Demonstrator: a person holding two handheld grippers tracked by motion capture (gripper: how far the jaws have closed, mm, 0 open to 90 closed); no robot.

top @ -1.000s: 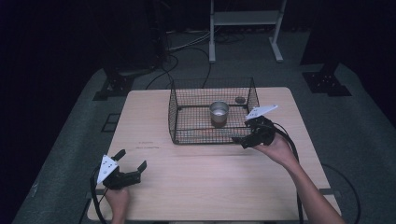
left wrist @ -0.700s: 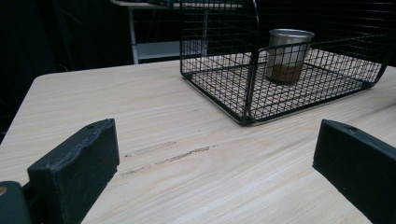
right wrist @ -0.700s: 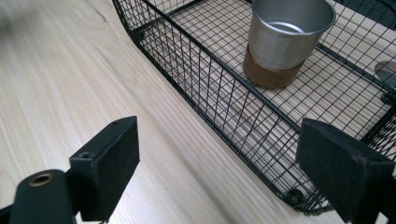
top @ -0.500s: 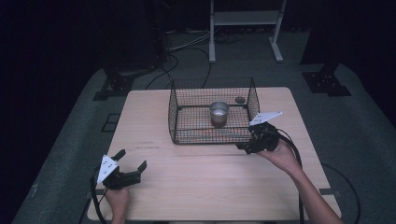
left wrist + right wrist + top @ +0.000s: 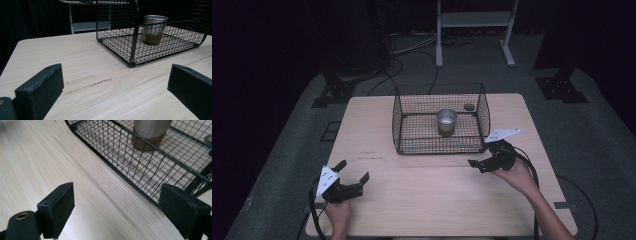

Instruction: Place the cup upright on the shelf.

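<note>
Holding both grippers wide, empty; right gripper (image 5: 482,164) hovering beside wire basket (image 5: 412,146), risking snagging mesh, toppling cup (image 5: 446,121); left gripper (image 5: 353,172) idling

obstacle: wire basket (image 5: 439,145) (mid-table) | free: bare table (image 5: 422,200) in front

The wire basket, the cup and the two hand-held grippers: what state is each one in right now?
Wire basket: upright on the table, open at the top.
Metal cup: standing upright inside the basket, mouth up.
Small dark object: lying in the basket's far corner; too small to identify.
Left hand-held gripper: jaws open, holding nothing.
Right hand-held gripper: jaws open, holding nothing, near the basket's front right corner.
</note>
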